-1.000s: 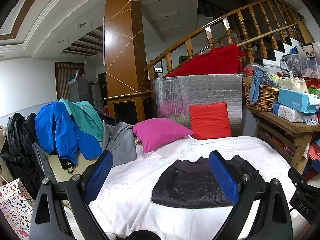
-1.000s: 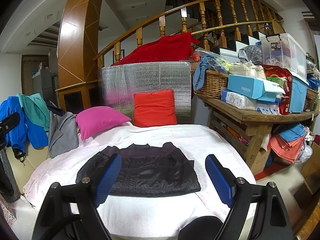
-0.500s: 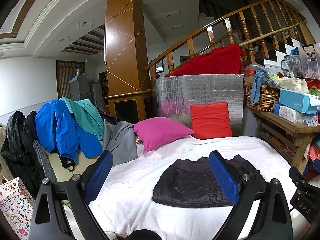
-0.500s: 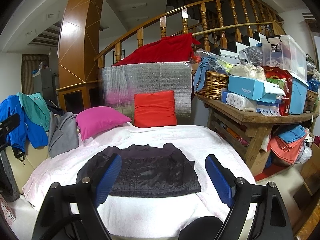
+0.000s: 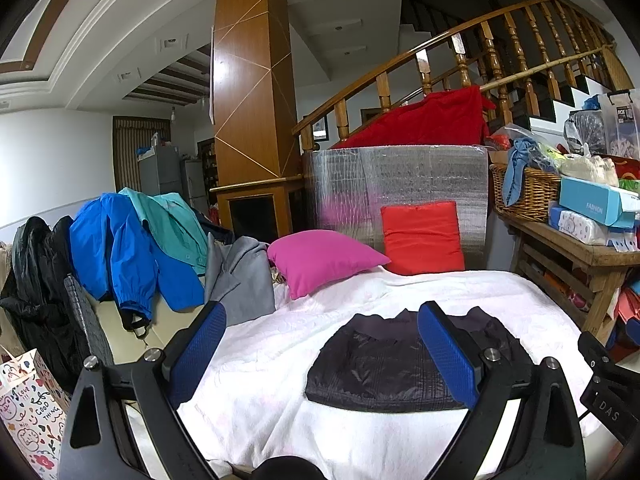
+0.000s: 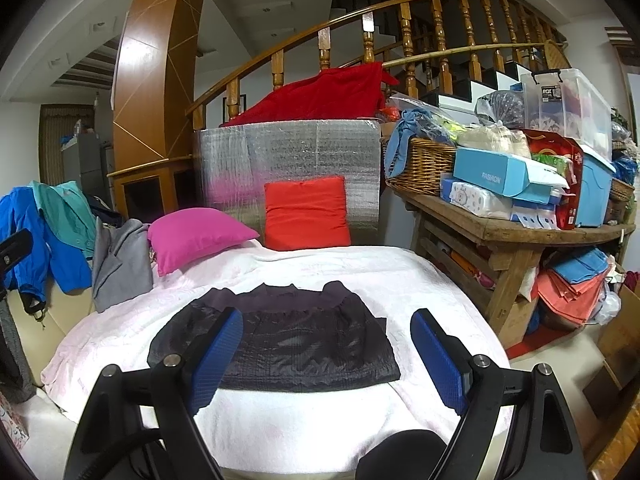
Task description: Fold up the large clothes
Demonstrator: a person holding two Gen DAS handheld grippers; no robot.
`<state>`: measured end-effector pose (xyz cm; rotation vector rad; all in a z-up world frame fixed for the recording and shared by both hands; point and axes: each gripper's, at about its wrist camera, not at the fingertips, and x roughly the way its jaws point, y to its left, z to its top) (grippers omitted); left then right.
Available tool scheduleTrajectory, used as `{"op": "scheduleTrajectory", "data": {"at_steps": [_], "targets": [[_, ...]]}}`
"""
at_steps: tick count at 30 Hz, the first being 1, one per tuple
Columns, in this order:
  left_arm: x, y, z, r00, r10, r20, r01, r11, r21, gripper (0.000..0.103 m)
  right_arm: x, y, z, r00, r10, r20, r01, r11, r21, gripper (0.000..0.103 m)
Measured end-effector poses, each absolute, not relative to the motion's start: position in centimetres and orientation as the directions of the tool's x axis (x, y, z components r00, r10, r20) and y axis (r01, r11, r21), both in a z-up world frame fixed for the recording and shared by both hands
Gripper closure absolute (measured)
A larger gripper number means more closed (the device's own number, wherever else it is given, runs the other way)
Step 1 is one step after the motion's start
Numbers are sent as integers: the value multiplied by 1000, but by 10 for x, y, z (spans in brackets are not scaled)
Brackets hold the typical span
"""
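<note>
My left hand-held gripper point(image 5: 324, 354) and right hand-held gripper point(image 6: 326, 354) both gape wide, holding nothing, above the near edge of the bed point(image 6: 400, 280). The dark jacket point(image 6: 296, 344) lies folded flat on its white blanket, before the pink pillow point(image 6: 196, 236).

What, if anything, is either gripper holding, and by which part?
Nothing is held. The left gripper and right gripper are both open, short of the dark garment lying folded on the bed.

A tall angular wooden pillar point(image 5: 252, 92) rises beside a curved wooden staircase railing point(image 6: 400, 32); a cluttered rough wooden desk point(image 6: 516, 236) stands right.
</note>
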<state>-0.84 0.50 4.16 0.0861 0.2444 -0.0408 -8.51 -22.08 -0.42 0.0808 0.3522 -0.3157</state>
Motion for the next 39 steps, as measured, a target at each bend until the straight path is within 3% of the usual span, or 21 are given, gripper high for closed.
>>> {"op": "scheduleTrajectory", "data": {"at_steps": [39], "targets": [[7,19,33,959,-22,-283,42,997,64,6,-57,-207,-2,890,-291,-350,307,952,-9,15]]}}
